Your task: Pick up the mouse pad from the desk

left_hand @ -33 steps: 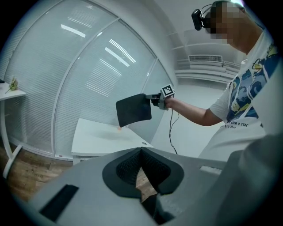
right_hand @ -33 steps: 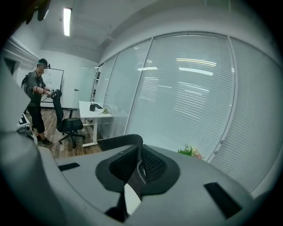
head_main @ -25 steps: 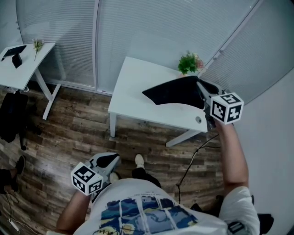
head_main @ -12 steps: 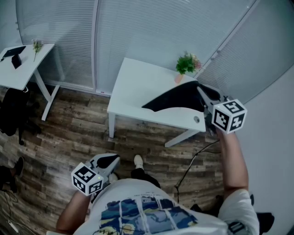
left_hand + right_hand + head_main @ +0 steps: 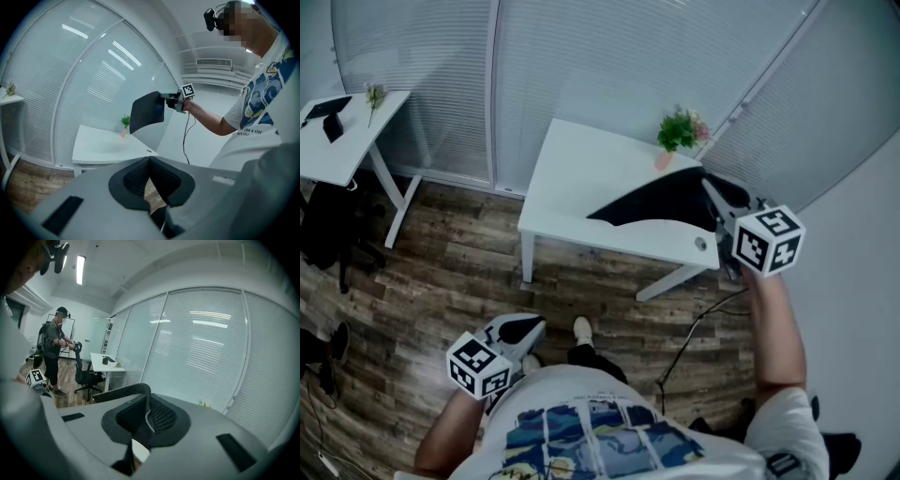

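White T-shirt [image 5: 600, 436] with blue print, grey left claw [image 5: 525, 328], right claw [image 5: 711, 187], black-and-white marker cubes [image 5: 476, 366]

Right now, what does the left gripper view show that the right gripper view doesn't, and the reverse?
Only the left gripper view: the right gripper seen from outside, holding the mouse pad up above the white desk. Only the right gripper view: a second person beside an office chair and another desk. Both: the mouse pad and the blinds behind glass.
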Tool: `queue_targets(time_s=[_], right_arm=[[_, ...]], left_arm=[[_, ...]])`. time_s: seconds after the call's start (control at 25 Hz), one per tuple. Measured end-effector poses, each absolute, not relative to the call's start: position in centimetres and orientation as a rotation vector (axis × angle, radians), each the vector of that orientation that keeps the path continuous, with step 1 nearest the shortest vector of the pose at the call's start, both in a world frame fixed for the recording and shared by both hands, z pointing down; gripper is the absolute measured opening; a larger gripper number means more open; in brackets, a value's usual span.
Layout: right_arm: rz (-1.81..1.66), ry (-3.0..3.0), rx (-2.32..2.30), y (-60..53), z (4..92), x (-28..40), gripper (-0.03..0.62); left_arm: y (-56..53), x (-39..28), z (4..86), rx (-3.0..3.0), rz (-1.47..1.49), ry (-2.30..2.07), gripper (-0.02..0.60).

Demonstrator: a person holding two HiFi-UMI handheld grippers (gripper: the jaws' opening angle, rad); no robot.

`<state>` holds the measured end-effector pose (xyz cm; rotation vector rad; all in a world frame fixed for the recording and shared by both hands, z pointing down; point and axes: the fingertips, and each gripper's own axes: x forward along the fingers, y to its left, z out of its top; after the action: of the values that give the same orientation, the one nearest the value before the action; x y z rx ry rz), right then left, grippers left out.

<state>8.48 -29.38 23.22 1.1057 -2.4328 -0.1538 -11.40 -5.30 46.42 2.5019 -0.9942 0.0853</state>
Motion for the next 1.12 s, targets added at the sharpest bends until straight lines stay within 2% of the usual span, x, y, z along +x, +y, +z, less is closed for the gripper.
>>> queue_targets(time_s=[1.12], right_arm=[[-0.162, -2.422, 1.139, -30.2, 23.1, 9.4, 0.025]], left_arm=[[-6.4, -12.1, 47.1, 2.483, 0.091, -1.015, 0.002]])
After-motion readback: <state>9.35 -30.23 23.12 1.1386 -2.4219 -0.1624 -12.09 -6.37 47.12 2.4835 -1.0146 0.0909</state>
